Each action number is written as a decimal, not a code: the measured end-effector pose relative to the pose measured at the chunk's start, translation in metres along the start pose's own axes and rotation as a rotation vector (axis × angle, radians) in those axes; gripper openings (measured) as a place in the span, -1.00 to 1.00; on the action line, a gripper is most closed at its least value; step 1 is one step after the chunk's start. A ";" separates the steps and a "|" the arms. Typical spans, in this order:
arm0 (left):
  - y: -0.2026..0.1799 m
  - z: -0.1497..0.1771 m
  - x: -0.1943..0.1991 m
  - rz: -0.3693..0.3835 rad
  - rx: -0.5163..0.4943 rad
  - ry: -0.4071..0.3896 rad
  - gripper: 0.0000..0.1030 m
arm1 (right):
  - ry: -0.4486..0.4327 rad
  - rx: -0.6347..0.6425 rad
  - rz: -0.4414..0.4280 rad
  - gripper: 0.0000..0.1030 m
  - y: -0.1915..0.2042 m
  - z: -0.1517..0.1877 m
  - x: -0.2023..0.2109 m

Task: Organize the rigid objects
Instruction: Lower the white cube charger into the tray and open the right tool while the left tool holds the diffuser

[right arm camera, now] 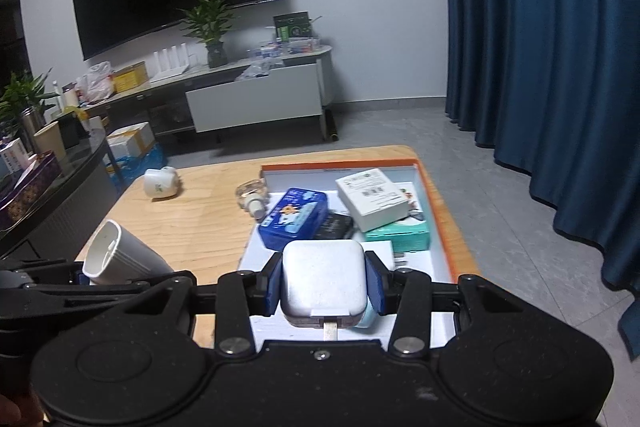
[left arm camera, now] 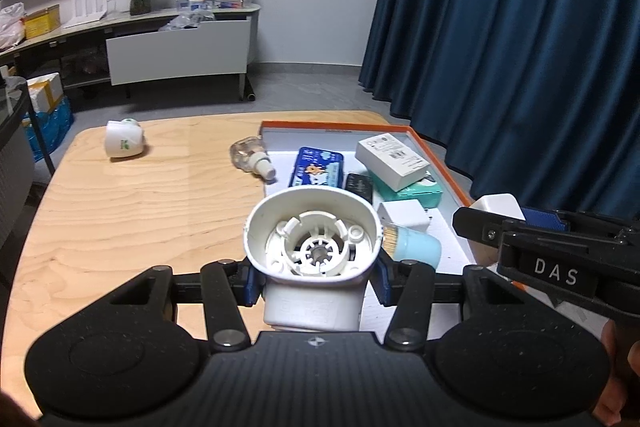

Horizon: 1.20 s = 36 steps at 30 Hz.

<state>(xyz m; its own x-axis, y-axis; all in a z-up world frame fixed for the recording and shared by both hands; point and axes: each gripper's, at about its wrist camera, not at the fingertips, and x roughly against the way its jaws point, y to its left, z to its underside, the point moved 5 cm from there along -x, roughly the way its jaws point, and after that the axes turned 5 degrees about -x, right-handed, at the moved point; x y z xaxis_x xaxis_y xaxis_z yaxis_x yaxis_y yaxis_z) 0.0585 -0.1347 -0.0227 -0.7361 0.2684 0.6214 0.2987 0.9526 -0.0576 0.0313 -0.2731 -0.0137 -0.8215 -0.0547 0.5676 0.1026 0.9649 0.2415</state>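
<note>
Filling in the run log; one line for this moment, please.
left gripper: shut on white plug-in device | right gripper: shut on white charger | both over orange-rimmed tray

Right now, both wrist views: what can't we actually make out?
- Underside of the white charger: right view, hidden by the right gripper.
- Lower body of the white device: left view, behind the left gripper.
- Black item in the tray: mostly under the blue tin.
- Print on the white box: too small.
</note>
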 end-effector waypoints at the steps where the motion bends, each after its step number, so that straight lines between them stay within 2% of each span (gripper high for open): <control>1: -0.002 -0.001 -0.002 0.004 -0.003 0.002 0.00 | 0.000 -0.004 0.005 -0.01 -0.003 0.000 0.000; 16: -0.027 -0.004 -0.022 0.064 -0.027 0.034 0.00 | -0.005 -0.048 0.051 -0.01 -0.034 -0.006 -0.005; 36: -0.049 0.006 -0.037 0.105 -0.066 0.083 0.00 | 0.009 -0.061 0.058 0.00 -0.044 -0.005 -0.015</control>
<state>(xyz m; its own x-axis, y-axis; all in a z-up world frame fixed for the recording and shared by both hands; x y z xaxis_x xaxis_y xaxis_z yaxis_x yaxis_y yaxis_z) 0.0671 -0.1906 -0.0474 -0.6467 0.3509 0.6773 0.4127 0.9077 -0.0762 0.0419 -0.3164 -0.0290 -0.8082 -0.0012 0.5889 0.1845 0.9492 0.2551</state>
